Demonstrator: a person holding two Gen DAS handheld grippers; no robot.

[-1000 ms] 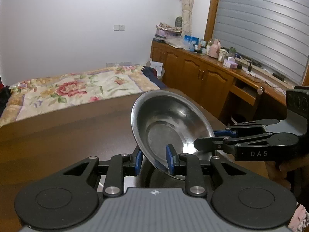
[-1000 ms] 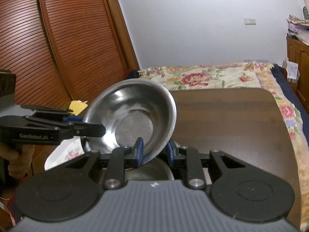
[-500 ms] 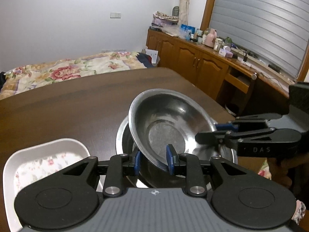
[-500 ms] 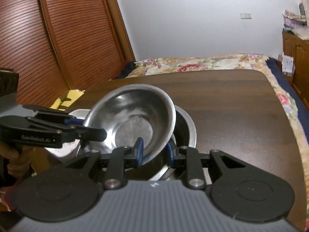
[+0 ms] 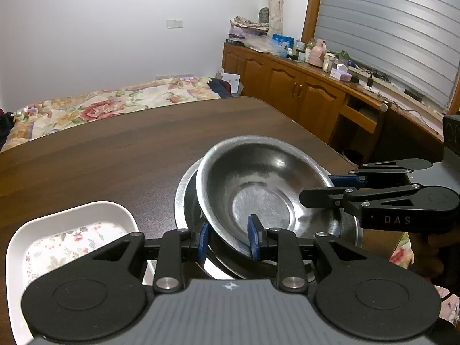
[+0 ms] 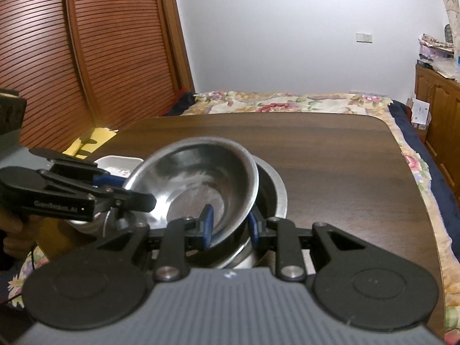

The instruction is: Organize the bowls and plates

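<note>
A small steel bowl [image 5: 264, 189] [image 6: 198, 178] is tilted and rests partly inside a larger steel bowl [image 5: 184, 189] [image 6: 280, 198] on the dark wooden table [image 5: 115, 161]. My left gripper [image 5: 229, 240] [image 6: 129, 191] is shut on the small bowl's near rim in its own view. The right gripper [image 6: 230, 225] [image 5: 319, 189] is shut on the opposite rim. A white rectangular dish with a flower pattern [image 5: 66, 235] [image 6: 120, 162] lies just left of the bowls.
The table [image 6: 330, 158] stretches bare beyond the bowls to its far edge. A bed with a floral cover [image 5: 100, 109] lies behind it. Wooden cabinets [image 5: 302, 95] line the right side, and slatted wooden doors [image 6: 86, 57] the left.
Both grippers have carried the small bowl downward, from up in the air into the larger bowl. The white dish came into view. Neither grip has changed.
</note>
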